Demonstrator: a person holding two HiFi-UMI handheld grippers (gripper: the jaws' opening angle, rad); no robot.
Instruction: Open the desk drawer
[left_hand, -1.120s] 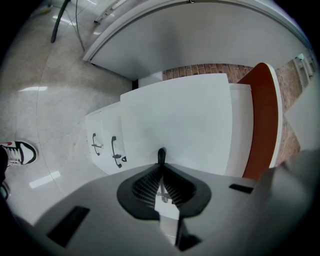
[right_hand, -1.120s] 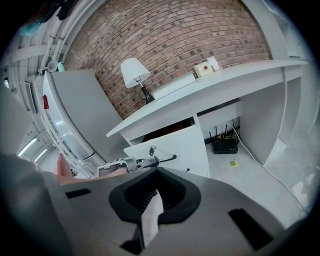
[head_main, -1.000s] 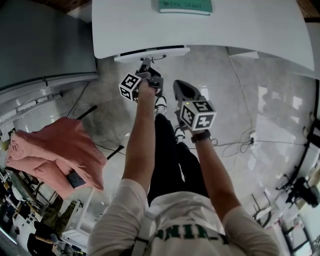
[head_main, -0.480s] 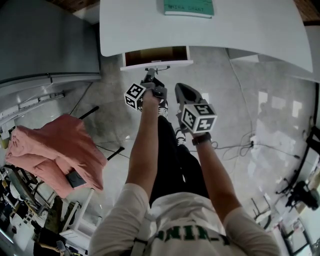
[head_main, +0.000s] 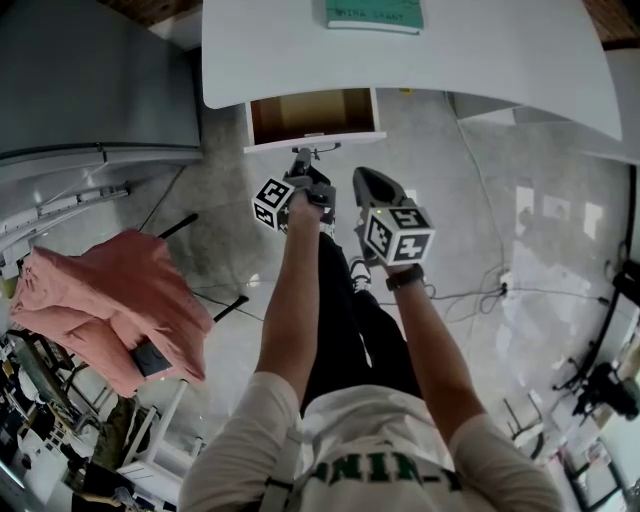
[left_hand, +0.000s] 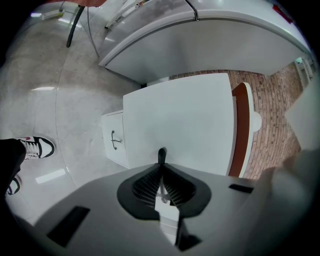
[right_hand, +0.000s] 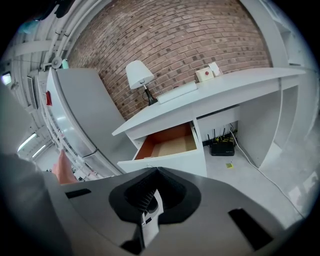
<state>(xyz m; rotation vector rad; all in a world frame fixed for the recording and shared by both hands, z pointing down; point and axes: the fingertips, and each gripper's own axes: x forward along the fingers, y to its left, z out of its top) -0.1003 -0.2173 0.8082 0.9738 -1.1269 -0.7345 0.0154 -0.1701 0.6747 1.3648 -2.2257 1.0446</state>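
Drawer: white, wood-lined desk drawer (head_main: 315, 139), open; probably light, rigid, free-sliding.
Hold: thin wire handle (head_main: 320, 148), front centre.
Left gripper (left_hand: 161, 154): jaws pressed together.

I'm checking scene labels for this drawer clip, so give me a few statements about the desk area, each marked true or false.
1. The drawer is pulled open. True.
2. The drawer is packed with papers. False: its brown inside looks empty.
3. A green book lies on the desk. True.
4. The right gripper grips the drawer front. False: it hangs short of the drawer, with nothing between its fingers.
5. The lamp stands on the floor. False: it stands on the desk, by the brick wall.
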